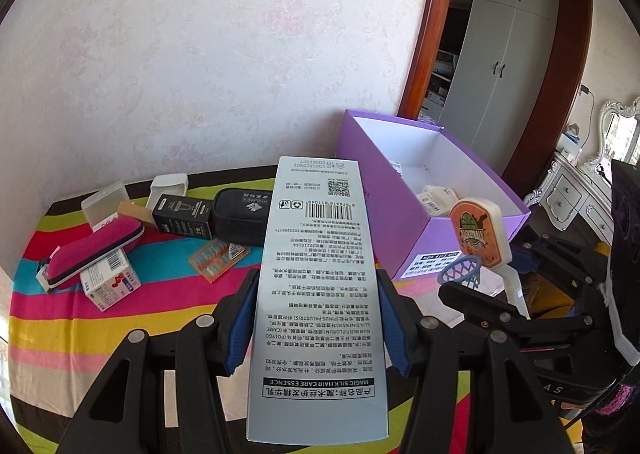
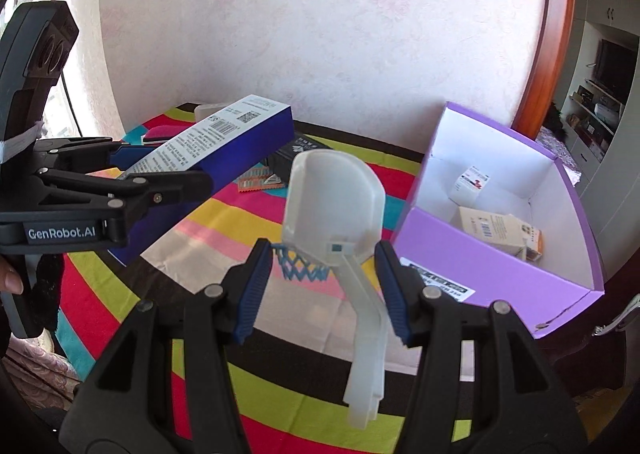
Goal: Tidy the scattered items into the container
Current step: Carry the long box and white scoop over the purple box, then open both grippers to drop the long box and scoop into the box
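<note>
Purple cardboard, the open container [image 2: 496, 254], sits at the right of the right wrist frame, past and right of my right gripper [image 2: 322, 278], so that hand looks nearer to it. In the left wrist view the container [image 1: 404, 238] lies upper right of my left gripper [image 1: 316, 318], and the long box would have to swing that way. My left gripper is clamped on a long silver-grey printed box [image 1: 316, 274], its long axis running forward along the fingers. My right gripper is part closed on a white toy basketball hoop [image 2: 340, 214] with a blue net, its stand between the pads. Both items are held above the striped cloth [image 2: 224, 222].
</note>
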